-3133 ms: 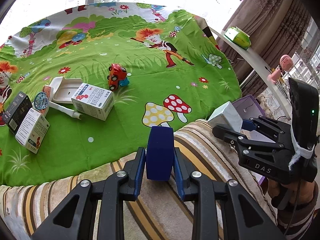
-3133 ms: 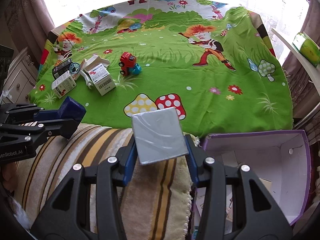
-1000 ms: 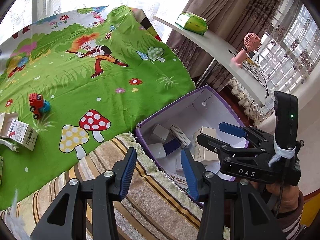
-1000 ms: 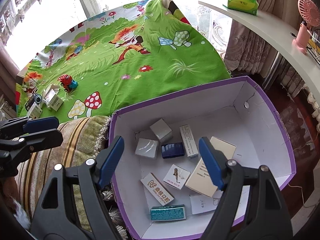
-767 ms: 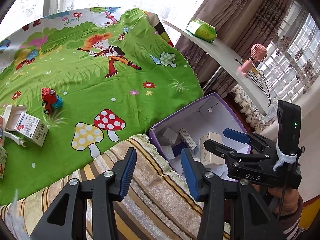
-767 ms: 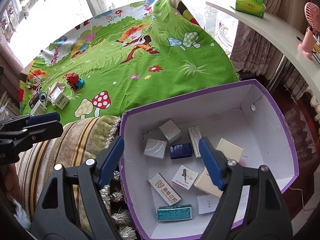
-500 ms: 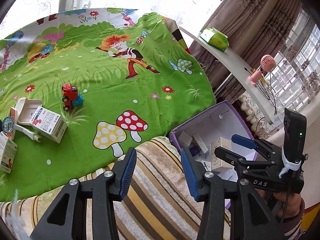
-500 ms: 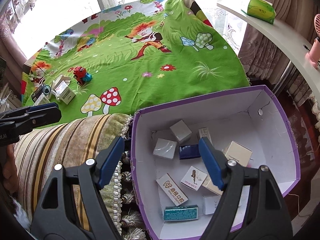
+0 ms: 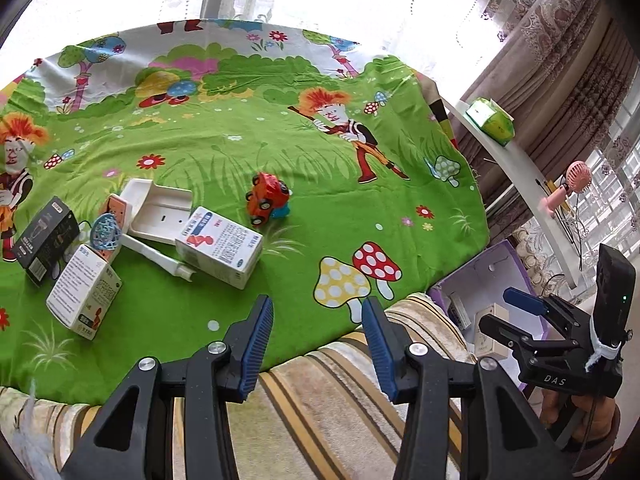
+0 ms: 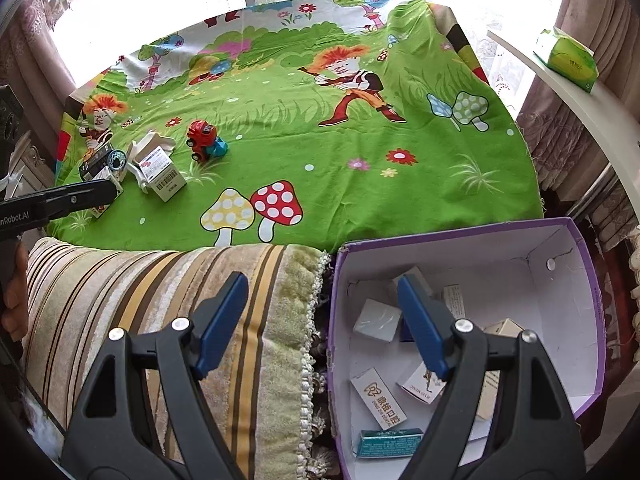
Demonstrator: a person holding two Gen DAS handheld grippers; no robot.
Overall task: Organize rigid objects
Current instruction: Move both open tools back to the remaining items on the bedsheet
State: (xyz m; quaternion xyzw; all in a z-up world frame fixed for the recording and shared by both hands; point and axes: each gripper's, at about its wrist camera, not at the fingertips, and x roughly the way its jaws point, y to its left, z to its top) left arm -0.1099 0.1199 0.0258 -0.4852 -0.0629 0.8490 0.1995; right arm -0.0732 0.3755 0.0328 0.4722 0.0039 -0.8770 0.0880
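Pink fan (image 9: 570, 184), green tissue pack (image 10: 570, 58)

Cartons (image 9: 218, 246) left on bedspread (image 9: 320, 200) — bin (image 10: 580, 320) right.

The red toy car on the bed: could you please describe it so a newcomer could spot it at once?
Look at the green cartoon bedsheet. Beyond the red and yellow printed mushrooms, right of the cluster of cartons, stands the red toy car. It is the only toy, rounded and red among boxes.

Black tool (image 9: 316, 344), blue pads (image 9: 256, 346), silver screws.
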